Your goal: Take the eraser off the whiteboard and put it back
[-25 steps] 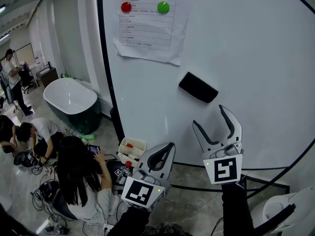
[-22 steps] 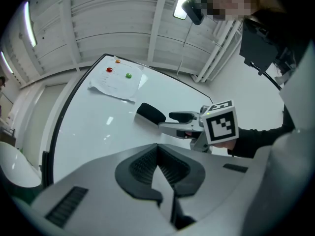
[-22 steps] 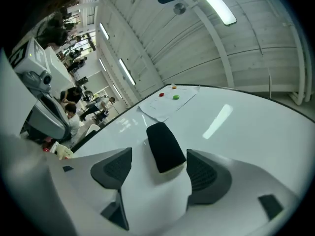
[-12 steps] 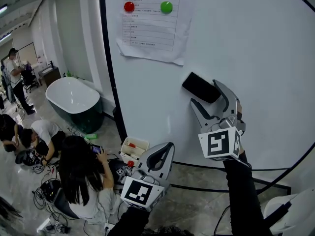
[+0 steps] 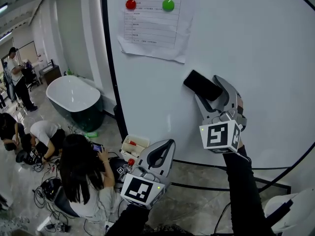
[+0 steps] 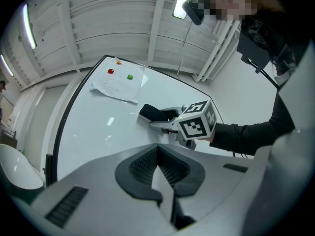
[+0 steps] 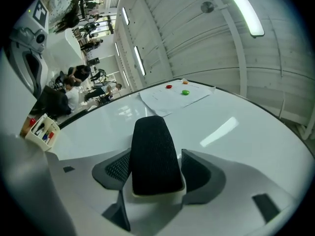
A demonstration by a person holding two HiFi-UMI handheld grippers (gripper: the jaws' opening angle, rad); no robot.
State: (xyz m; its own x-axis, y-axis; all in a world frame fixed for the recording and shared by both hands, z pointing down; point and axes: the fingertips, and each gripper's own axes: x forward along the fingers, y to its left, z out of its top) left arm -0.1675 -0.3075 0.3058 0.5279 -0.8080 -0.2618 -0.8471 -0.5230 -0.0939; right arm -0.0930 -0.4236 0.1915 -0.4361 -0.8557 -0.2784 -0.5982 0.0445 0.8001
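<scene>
a small cream box (image 5: 132, 145) at lower centre of the head view holds markers (image 5: 129, 144) with red caps. the black eraser (image 5: 197, 82) sits on the whiteboard (image 5: 266, 58) at centre right, and the right gripper (image 5: 209, 90) is closed on its two long sides. the left gripper (image 5: 162, 151) hangs low at bottom centre, pressed shut with nothing in it. a second ago the right gripper was wide open well below the eraser; it has since risen and narrowed onto it
</scene>
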